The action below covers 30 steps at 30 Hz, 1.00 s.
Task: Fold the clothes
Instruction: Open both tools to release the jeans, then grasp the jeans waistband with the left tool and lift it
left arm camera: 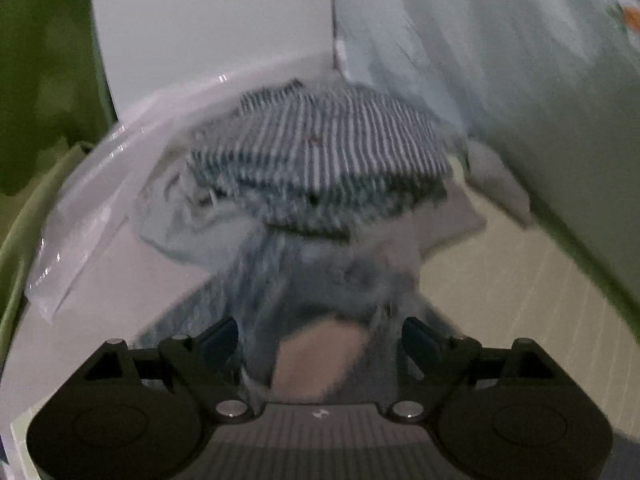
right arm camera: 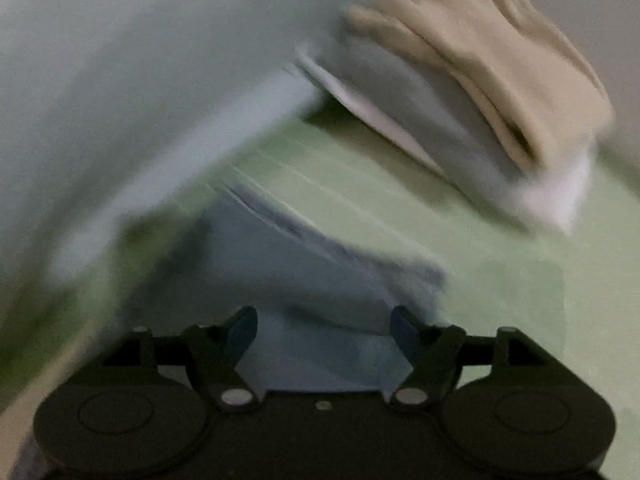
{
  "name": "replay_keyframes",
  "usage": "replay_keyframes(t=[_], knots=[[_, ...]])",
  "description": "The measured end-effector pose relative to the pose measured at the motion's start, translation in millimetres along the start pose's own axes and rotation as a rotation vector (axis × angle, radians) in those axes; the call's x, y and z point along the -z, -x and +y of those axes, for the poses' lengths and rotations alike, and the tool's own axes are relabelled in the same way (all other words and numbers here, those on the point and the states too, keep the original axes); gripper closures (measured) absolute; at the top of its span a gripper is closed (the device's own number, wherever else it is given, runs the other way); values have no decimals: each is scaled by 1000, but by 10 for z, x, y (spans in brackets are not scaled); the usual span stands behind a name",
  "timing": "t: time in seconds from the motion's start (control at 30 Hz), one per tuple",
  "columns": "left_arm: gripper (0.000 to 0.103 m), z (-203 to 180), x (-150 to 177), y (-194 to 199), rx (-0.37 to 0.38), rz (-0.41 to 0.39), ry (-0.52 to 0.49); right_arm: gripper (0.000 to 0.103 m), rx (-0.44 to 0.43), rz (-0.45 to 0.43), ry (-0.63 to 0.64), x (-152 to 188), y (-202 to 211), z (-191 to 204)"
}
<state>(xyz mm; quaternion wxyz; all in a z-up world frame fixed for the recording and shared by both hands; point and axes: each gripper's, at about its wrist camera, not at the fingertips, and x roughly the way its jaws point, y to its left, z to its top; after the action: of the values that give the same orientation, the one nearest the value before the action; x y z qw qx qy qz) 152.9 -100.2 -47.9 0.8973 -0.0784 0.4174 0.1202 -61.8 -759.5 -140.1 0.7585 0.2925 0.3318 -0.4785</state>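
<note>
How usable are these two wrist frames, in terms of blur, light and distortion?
Left wrist view: dim, fisheye-curved edges; the striped garment is moderately smeared, small glare spots on the clear plastic, left claw fairly sharp. Right wrist view: heavy motion blur streaks the beige cloth and blue garment; only the right claw stays crisp.

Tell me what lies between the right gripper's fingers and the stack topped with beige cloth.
In the right wrist view, a folded light-blue garment lies just past the right gripper, then bare green surface up to the beige-topped stack.
</note>
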Motion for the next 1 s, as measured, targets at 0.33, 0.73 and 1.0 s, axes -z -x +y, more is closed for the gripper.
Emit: replay_keyframes(t=[0.33,0.73,1.0], knots=[[14,-269,424,238,87,55,-137,90,-28,27,30,200,-14,-45],[14,-68,927,604,147,111,-148,96,61,37,23,744,753,-1384],[14,360,1058,701,148,132,-95,88,129,33,111,869,958,-1463]])
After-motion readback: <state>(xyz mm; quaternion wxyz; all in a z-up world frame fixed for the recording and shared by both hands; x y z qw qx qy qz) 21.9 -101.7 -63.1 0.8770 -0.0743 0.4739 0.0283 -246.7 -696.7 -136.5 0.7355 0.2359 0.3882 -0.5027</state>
